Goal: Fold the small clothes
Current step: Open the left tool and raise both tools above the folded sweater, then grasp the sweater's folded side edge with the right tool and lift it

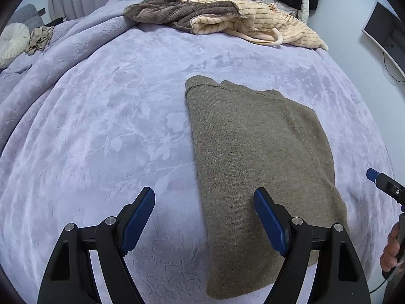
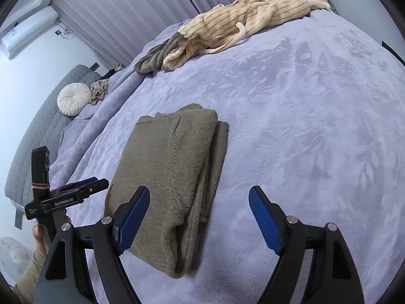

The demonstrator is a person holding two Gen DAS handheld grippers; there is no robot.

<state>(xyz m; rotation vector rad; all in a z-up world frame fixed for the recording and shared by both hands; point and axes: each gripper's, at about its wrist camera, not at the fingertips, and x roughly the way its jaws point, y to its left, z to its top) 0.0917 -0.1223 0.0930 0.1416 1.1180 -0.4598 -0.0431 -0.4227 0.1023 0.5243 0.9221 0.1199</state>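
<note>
Folded sweater on the bed, both your claws wide and empty

Left wrist view: your left gripper (image 1: 204, 217) hangs jaws spread wide over the near left edge of the folded olive sweater (image 1: 255, 157), which lies flat on the lavender bedspread (image 1: 101, 126); nothing is pinched. Right wrist view: your right gripper (image 2: 198, 220) stands wide too, holding nothing, above the sweater's (image 2: 167, 177) near right edge, layered folds showing. A striped cream garment (image 2: 235, 22) lies heaped at the far side

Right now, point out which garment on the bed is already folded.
The olive-brown knit sweater, a flat rectangle below the grippers. The cream striped garment and grey-brown one lie crumpled at the far edge.
</note>
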